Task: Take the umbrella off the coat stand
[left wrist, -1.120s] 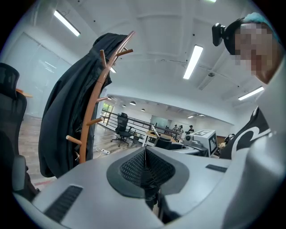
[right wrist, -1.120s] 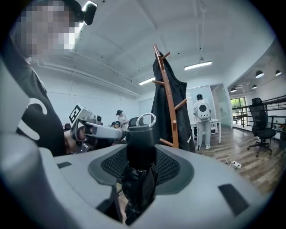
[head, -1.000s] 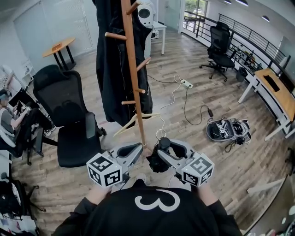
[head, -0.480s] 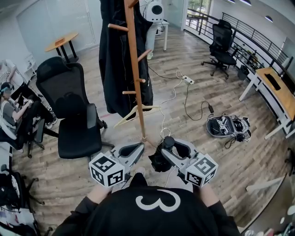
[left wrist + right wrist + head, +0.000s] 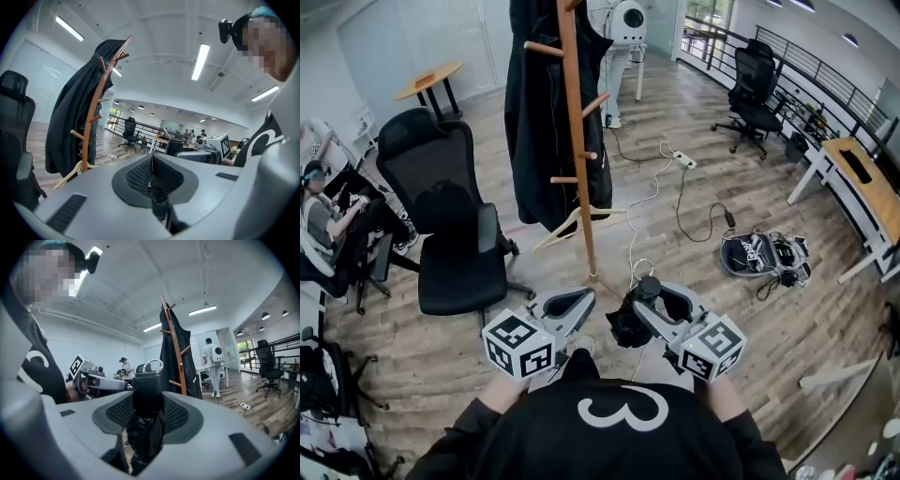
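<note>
In the head view a person [image 5: 323, 225] sits far left of the coat stand [image 5: 578, 178], cut off by the picture's edge. Two black office chairs show there: one [image 5: 441, 216] just left of the stand, the other [image 5: 750, 84] well to its right. One black coat [image 5: 534, 112] hangs on the stand, and one wooden hanger [image 5: 578, 221] sits low beside its pole. The head view cuts off the stand's top; both gripper views show it whole.

The left gripper [image 5: 581, 300] is level in front of the stand's foot. The left gripper view shows its jaws pressed together with nothing between them.

Just right of it, the right gripper [image 5: 649, 298] clamps the folded black umbrella [image 5: 626, 326], which is off the stand and in front of its foot. From above the umbrella is only a dark bundle. The right gripper view shows a metal ring [image 5: 153, 365] on its handle; the lower end is hidden beneath the jaws.

Right of the stand, one power strip [image 5: 682, 163] and one dark bag [image 5: 761, 259] lie on the floor.
</note>
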`<action>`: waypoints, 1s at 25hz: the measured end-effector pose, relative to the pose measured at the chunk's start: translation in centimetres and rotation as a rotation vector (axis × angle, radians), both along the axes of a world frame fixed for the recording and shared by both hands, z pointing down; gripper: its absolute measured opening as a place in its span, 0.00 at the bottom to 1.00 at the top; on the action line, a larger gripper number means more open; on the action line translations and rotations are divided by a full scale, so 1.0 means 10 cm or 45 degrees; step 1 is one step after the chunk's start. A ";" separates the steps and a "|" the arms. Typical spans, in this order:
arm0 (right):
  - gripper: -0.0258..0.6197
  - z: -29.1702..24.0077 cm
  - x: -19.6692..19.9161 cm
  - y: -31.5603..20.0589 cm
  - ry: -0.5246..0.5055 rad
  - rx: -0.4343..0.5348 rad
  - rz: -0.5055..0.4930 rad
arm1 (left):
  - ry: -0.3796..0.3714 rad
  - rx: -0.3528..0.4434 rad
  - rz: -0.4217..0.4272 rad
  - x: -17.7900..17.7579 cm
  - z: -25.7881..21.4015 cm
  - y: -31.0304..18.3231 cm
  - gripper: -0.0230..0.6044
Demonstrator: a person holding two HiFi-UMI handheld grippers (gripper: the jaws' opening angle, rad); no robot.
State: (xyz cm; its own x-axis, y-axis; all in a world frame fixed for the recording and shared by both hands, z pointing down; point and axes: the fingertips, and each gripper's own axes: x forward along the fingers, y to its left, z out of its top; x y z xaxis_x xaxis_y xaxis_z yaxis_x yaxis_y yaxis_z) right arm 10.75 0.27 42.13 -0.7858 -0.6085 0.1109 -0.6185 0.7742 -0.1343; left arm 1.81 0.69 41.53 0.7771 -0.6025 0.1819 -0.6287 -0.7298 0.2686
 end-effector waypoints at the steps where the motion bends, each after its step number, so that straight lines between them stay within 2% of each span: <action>1: 0.35 0.00 0.01 0.01 0.001 0.000 0.000 | 0.001 0.000 -0.001 0.01 -0.01 0.01 0.06; 25: 0.34 -0.14 0.08 0.11 -0.026 0.026 -0.009 | -0.014 0.039 0.009 0.12 -0.18 0.13 0.06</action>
State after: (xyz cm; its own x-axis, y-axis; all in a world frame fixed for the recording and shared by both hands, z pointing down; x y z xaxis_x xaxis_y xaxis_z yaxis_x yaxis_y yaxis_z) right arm 11.57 1.41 40.76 -0.7923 -0.6046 0.0824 -0.6100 0.7816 -0.1307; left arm 2.98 1.98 39.73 0.7794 -0.6025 0.1720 -0.6263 -0.7420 0.2390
